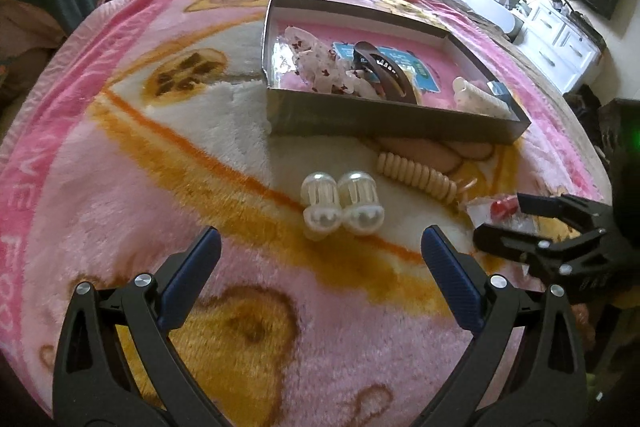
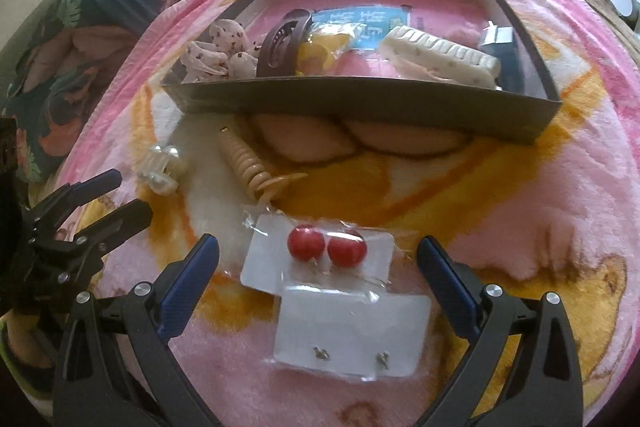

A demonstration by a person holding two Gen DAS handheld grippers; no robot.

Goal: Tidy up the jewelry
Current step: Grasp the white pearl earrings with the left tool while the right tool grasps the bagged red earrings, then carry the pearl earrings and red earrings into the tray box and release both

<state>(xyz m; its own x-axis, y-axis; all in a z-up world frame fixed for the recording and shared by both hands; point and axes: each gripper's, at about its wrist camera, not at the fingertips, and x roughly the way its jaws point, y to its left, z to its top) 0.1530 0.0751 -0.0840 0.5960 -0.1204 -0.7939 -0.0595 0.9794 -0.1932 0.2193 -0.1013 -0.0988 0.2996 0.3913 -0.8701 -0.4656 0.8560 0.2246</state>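
Bed, pink blanket (image 1: 120, 187). Left gripper (image 1: 320, 251): fingers apart, empty; pearl clips (image 1: 342, 205) lie just ahead, between the tips. Right gripper (image 2: 318, 255): fingers apart, empty; red earrings (image 2: 326, 249) on a white card (image 2: 316, 259) lie between its tips, a second card with studs (image 2: 350, 331) nearer the camera. Beige spiral clip (image 2: 246, 163) lies beyond. Box (image 2: 360, 107) farther back holds a brown clip (image 2: 280, 43), a white clip (image 2: 440, 57) and a floral scrunchie (image 2: 216, 55).

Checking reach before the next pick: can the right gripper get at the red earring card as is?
Probably yes. The right gripper is open, its fingers either side of the red earring card lying flat on the blanket. Nothing sits between them; a second earring card overlaps its near edge.
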